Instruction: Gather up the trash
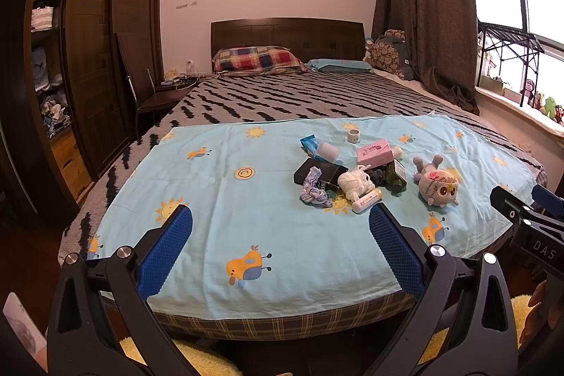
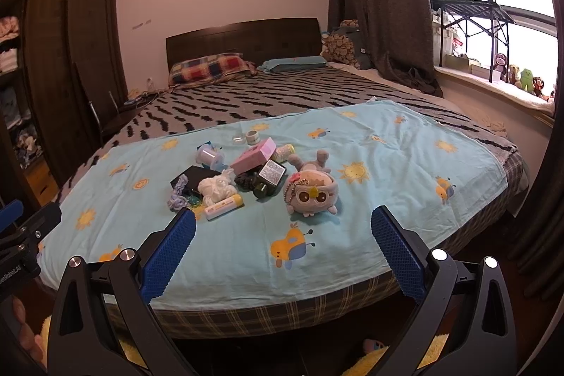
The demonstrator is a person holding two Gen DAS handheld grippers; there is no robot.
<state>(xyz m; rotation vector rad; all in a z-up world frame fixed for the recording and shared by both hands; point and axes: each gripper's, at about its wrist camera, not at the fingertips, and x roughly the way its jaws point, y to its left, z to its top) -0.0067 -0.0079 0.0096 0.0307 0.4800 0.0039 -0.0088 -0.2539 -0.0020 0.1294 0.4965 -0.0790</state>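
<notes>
Through my left hand-held gripper (image 1: pixel 280 236), spread wide and empty, the clutter pile (image 1: pixel 352 171) sits ahead and to the right on the bed's blue sheet (image 1: pixel 218 199); I judge collecting not yet begun. Through my right hand-held gripper (image 2: pixel 283 240), equally wide and empty, a crumpled white wad (image 2: pixel 216 187) lies ahead-left; reaching forward comes next.

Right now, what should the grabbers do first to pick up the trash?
Probably reach the right gripper forward toward the crumpled white wad in the pile. Both grippers, the left gripper too, are open, empty and short of the pile on the blue sheet.
</notes>
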